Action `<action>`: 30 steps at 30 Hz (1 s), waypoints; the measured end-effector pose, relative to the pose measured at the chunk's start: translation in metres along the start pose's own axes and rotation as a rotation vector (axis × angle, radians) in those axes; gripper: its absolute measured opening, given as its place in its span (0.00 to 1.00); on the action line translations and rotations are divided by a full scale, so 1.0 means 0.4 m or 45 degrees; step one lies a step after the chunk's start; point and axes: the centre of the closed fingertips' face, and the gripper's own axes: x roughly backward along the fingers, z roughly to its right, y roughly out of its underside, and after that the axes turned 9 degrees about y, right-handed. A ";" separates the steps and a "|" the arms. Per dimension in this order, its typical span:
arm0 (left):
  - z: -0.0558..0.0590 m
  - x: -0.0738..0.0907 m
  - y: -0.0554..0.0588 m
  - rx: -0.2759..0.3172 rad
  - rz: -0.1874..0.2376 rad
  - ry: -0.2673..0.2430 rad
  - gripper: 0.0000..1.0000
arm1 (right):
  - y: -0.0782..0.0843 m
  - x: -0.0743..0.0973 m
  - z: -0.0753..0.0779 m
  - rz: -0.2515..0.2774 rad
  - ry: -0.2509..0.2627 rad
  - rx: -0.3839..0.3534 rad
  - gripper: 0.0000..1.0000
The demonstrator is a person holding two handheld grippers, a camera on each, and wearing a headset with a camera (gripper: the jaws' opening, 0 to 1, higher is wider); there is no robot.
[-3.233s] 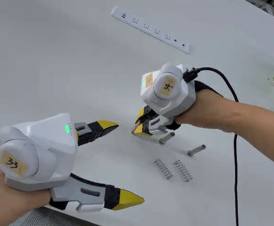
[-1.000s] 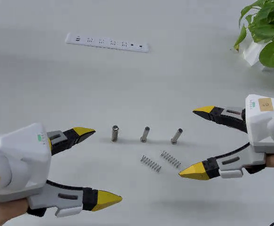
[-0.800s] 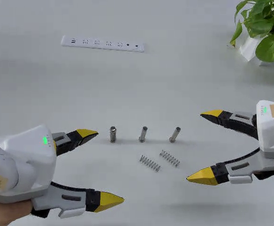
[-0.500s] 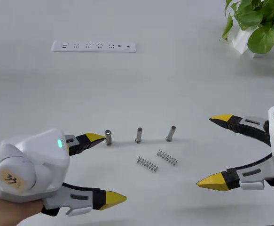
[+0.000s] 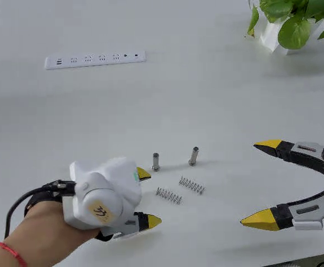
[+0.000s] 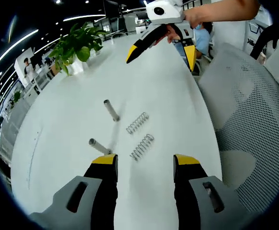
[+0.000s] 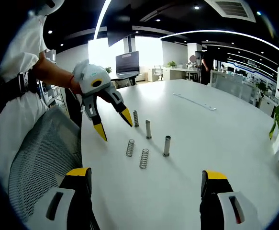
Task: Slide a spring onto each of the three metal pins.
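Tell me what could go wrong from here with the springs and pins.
1. The left tool is open, with one jaw tip near the pin already carrying a spring; a nudge may topple it.
2. The bare pins stand free and upright; pushing a spring on could tip them.
3. The loose springs lie flat on the smooth table; they may roll or slip from a pinch.

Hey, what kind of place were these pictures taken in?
Most likely an open-plan office. The work lies on a long white table with a power strip on it, a mesh office chair stands beside the table, and a monitor shows further back in the room.
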 end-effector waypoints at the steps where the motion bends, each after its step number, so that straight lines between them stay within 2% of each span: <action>1: -0.006 -0.009 0.007 -0.023 -0.036 -0.010 0.42 | 0.003 0.001 0.001 0.002 0.002 -0.002 0.95; 3: -0.014 -0.024 0.014 -0.049 -0.086 -0.021 0.39 | 0.004 0.002 0.002 0.009 0.010 -0.013 0.94; 7: -0.015 -0.048 0.004 -0.049 -0.111 -0.012 0.35 | 0.008 0.002 -0.002 0.022 0.018 -0.023 0.93; 10: -0.012 -0.067 0.017 -0.069 -0.169 0.007 0.33 | 0.014 0.006 -0.001 0.026 0.028 -0.035 0.92; 12: -0.017 -0.076 0.025 -0.059 -0.189 0.012 0.32 | 0.018 0.011 0.001 0.030 0.037 -0.042 0.91; 13: -0.017 -0.079 0.030 -0.028 -0.196 0.018 0.32 | 0.020 0.015 0.002 0.032 0.044 -0.048 0.91; 17: -0.020 -0.085 0.036 -0.030 -0.213 0.028 0.30 | 0.025 0.023 0.005 0.043 0.062 -0.068 0.90; 18: -0.017 -0.085 0.034 -0.003 -0.200 0.043 0.29 | 0.027 0.024 0.004 0.044 0.065 -0.073 0.90; 22: -0.026 -0.084 0.038 0.041 -0.206 0.039 0.27 | 0.035 0.025 0.002 0.043 0.071 -0.085 0.89; 30: -0.006 -0.088 0.041 0.086 -0.210 0.065 0.18 | 0.038 0.026 0.002 0.054 0.081 -0.097 0.88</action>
